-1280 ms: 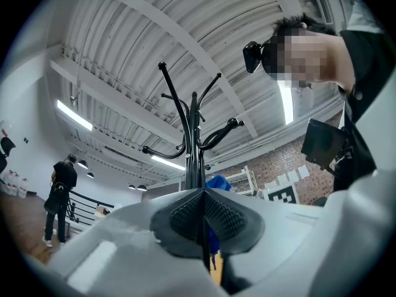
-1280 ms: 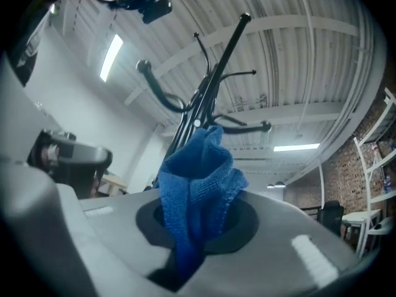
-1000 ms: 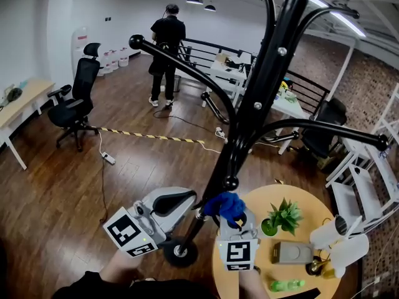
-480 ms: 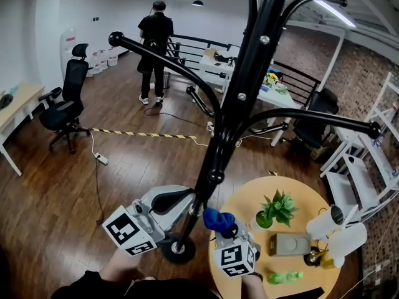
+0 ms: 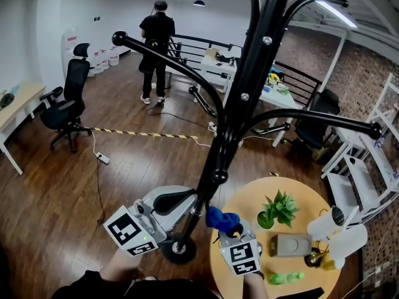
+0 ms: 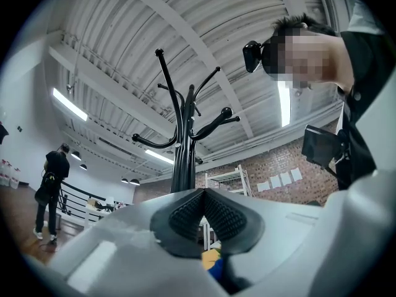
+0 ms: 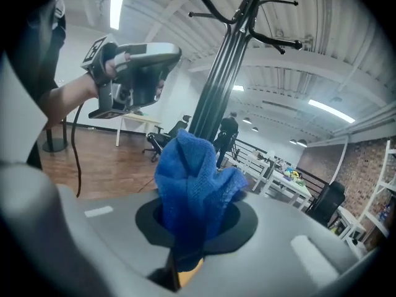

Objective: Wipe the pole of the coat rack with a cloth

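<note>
My right gripper (image 7: 193, 224) clenched on blue cloth (image 7: 192, 178) | cloth low beside coat rack pole (image 5: 252, 86) (contact unclear) | my left gripper (image 6: 203, 197) closed, empty | I judge most of the wiping is left

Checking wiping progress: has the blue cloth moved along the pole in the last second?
Yes. The blue cloth sits lower, farther below the knob on the pole.
</note>
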A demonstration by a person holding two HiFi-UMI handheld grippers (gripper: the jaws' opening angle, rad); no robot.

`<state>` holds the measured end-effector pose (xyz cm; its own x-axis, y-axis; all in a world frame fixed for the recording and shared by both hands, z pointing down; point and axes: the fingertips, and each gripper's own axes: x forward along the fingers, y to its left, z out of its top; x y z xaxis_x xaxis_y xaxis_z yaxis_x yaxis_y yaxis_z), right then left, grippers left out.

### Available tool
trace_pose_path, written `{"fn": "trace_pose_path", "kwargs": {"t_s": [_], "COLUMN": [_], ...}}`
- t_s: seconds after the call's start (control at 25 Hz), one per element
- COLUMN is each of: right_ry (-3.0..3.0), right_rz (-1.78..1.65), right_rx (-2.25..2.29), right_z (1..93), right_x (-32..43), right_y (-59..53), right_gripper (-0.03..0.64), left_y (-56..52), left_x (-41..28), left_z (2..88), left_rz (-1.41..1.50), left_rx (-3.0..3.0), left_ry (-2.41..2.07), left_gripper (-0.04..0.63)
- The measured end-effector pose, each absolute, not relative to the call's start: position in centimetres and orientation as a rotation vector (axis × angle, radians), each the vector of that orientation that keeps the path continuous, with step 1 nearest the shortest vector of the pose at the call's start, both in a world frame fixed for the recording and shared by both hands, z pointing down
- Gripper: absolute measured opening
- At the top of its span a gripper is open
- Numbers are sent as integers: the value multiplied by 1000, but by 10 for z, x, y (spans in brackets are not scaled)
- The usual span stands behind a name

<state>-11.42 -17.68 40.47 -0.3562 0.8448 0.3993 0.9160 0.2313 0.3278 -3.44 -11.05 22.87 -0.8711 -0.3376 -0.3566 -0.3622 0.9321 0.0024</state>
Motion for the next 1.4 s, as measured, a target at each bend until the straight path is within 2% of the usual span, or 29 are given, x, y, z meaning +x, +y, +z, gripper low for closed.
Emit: {"fn": "trace_pose_path", "kwargs": {"t_s": [0.32, 0.72, 0.96, 1.4], "right_ry": [-2513, -3009, -3220, -3400], "right_rz": [-532, -64, 40, 218], "right_rx": [-1731, -1794, -1866, -1849], "right_z": [375, 185, 84, 11], "right_x": [-123, -125, -113, -104], "right_y": [-140, -143, -147, -215], "right_gripper": [49, 49, 49, 49], "left_y": [-94, -79, -71, -71], "left_x": [-19, -8, -1, -3], "left_z": [233, 229, 222, 217], "left_rz": [87, 75, 63, 37], "left_rx": [-451, -410, -394, -419], "left_ry": [2749, 2734, 2713, 2704], "left_gripper": [3, 3, 3, 3]}}
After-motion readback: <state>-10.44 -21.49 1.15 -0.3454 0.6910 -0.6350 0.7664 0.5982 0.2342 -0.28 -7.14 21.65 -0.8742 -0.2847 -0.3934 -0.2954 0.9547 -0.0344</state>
